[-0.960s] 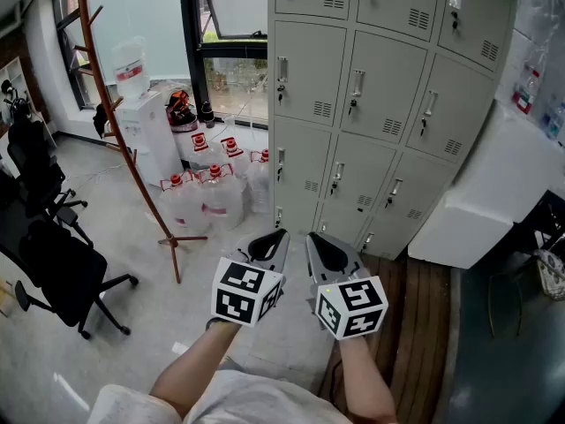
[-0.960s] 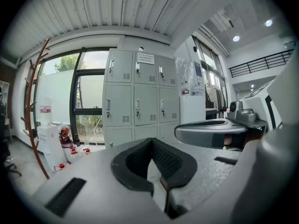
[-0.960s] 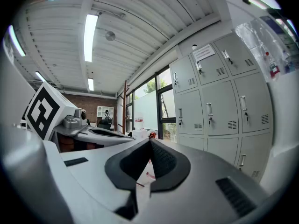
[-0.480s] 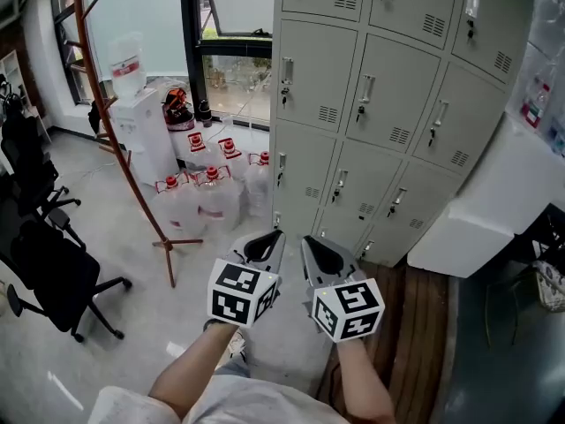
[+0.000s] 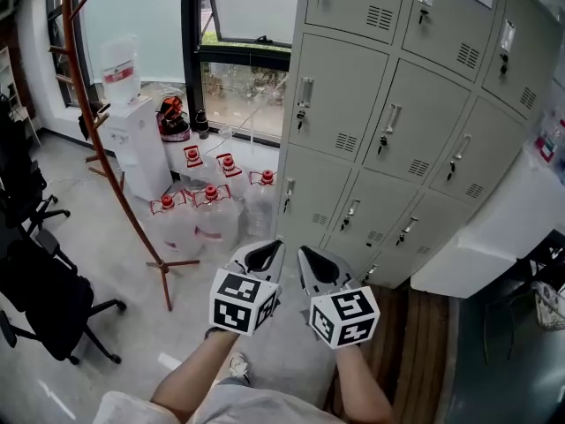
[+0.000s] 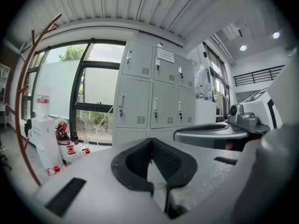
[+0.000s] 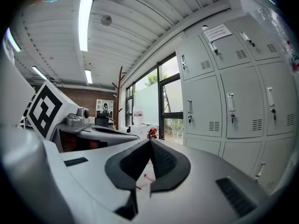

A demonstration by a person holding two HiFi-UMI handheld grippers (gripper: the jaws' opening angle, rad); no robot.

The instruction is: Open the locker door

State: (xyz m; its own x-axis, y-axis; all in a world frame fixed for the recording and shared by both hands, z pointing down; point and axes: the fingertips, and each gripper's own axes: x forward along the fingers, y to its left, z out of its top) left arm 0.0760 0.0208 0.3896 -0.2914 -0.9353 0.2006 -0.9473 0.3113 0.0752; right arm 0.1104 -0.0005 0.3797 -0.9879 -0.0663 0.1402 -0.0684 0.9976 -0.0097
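Note:
A bank of grey lockers (image 5: pixel 402 104) fills the upper right of the head view, every door closed, each with a vertical handle and a small lock, such as the handle (image 5: pixel 389 119). My left gripper (image 5: pixel 267 253) and right gripper (image 5: pixel 311 256) are held side by side low in the middle, well short of the lockers and pointing at the bottom row. Both are shut with nothing between the jaws. The lockers (image 6: pixel 153 96) stand ahead in the left gripper view beyond the left gripper (image 6: pixel 150 141). In the right gripper view the lockers (image 7: pixel 233 101) lie right of the right gripper (image 7: pixel 150 143).
A wooden coat stand (image 5: pixel 106 148) rises at the left, with several water jugs (image 5: pixel 207 210) and a white water dispenser (image 5: pixel 132 140) by the window. Black office chairs (image 5: pixel 44 299) stand at far left. A white box (image 5: pixel 494 237) juts out right of the lockers, over a wooden floor strip (image 5: pixel 424 343).
The lockers have grown larger and shifted right in the head view as the person stepped closer. Both grippers stay shut and side by side.

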